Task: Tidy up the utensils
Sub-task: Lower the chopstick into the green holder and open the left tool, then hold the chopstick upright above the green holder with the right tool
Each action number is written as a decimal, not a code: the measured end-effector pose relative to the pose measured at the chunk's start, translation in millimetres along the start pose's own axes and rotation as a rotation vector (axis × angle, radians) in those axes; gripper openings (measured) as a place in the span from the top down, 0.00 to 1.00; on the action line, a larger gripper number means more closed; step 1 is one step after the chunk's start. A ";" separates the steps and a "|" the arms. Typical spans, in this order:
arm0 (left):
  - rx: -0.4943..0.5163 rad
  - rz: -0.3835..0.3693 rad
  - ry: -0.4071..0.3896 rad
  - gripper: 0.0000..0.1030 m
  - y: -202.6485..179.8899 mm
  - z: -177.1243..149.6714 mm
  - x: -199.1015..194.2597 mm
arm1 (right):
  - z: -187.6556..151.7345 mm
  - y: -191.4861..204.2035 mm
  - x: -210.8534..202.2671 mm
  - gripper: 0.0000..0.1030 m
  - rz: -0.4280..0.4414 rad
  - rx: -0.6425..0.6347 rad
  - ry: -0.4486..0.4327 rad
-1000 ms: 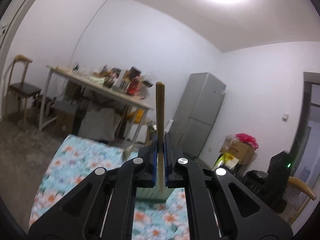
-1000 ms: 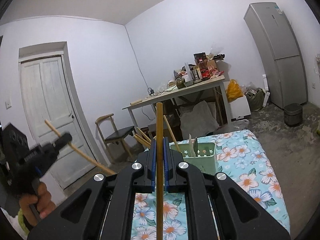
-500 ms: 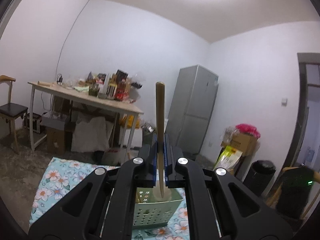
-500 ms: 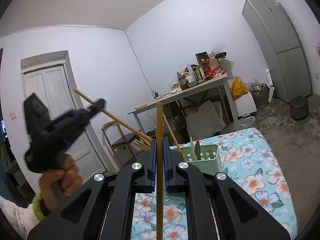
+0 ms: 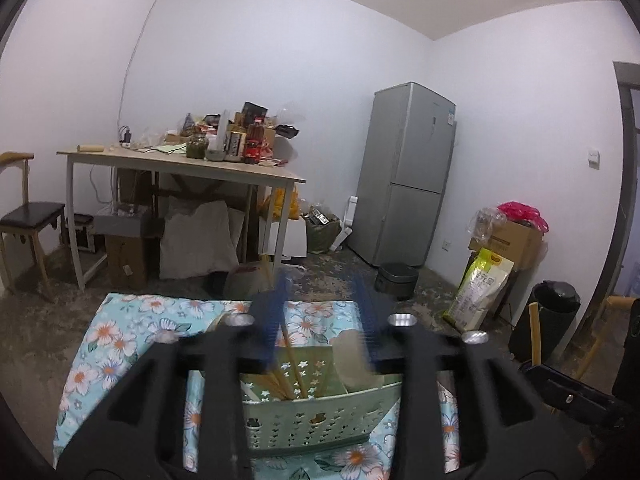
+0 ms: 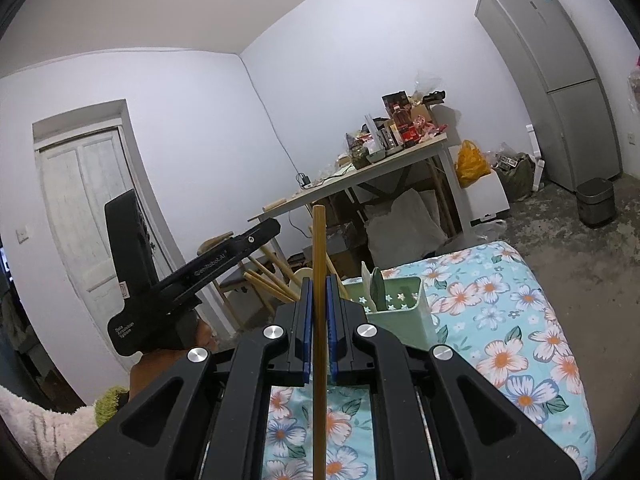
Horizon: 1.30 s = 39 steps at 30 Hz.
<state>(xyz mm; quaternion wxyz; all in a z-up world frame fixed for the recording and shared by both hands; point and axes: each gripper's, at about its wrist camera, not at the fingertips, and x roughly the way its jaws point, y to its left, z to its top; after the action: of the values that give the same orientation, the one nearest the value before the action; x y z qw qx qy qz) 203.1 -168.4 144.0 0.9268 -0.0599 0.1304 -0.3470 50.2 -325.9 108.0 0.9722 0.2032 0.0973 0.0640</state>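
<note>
Hovering at the left above the green basket (image 5: pixel 320 420), the left tool (image 5: pixel 320 304) has its jaws opening, their blue pads blurred, and nothing is pinched between them; a thin wooden chopstick (image 5: pixel 290 356) slants down in the gap, its lower end inside the basket among other wooden sticks. The basket stands on a counter covered with a floral cloth (image 5: pixel 120 340). Its perforated front wall faces the camera, and a pale flat utensil (image 5: pixel 352 360) stands in its right part. In the right wrist view the left tool's black body (image 6: pixel 192 276) reaches in from the left, gripped by a hand (image 6: pixel 168 364) with a fluffy pale sleeve (image 6: pixel 48 428) below it. Just right of it several wooden chopsticks (image 6: pixel 266 282) lean out of the basket (image 6: pixel 400 312) toward the left, and a pale spoon (image 6: pixel 366 280) and a green one (image 6: pixel 378 282) stand upright in the compartment on its right. Nearest the camera, the right tool (image 6: pixel 319 320) is clamped tight on a single upright chopstick (image 6: pixel 319 264), which rises well above the pads and runs down below them over the cloth. Farther right the floral cloth (image 6: pixel 520 320) lies bare to the counter's edge.
</note>
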 end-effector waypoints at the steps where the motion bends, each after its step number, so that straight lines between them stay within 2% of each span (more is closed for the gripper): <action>1: -0.004 0.001 -0.005 0.57 2.9 0.6 -1.4 | 0.2 0.5 0.0 0.93 -0.001 0.000 0.001; 8: -0.012 0.012 -0.028 0.34 10.5 5.0 -36.1 | 4.1 7.9 -1.1 0.93 -0.006 -0.013 -0.001; 17: -0.031 -0.008 0.011 0.20 19.2 -10.1 -90.1 | 10.9 28.3 -4.0 0.93 -0.006 -0.074 0.007; 21: -0.034 0.034 0.023 0.17 23.3 -25.5 -107.0 | 15.2 36.7 -5.6 0.93 -0.002 -0.095 0.002; 30: -0.175 0.176 0.137 0.13 49.8 -64.6 -124.9 | 34.4 48.2 -6.8 0.93 0.017 -0.126 0.003; 33: -0.179 0.215 0.186 0.12 53.5 -72.4 -124.7 | 41.2 49.6 -1.6 0.93 0.019 -0.129 0.012; 39: -0.176 0.249 0.214 0.11 54.7 -82.4 -128.5 | 49.0 55.1 7.1 0.93 0.004 -0.127 0.002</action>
<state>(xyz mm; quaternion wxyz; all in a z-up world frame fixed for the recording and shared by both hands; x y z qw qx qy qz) 120.9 -44.3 79.7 0.9346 -0.0868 0.2646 -0.2211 63.0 -293.4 173.3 0.9829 0.1411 0.0936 0.0723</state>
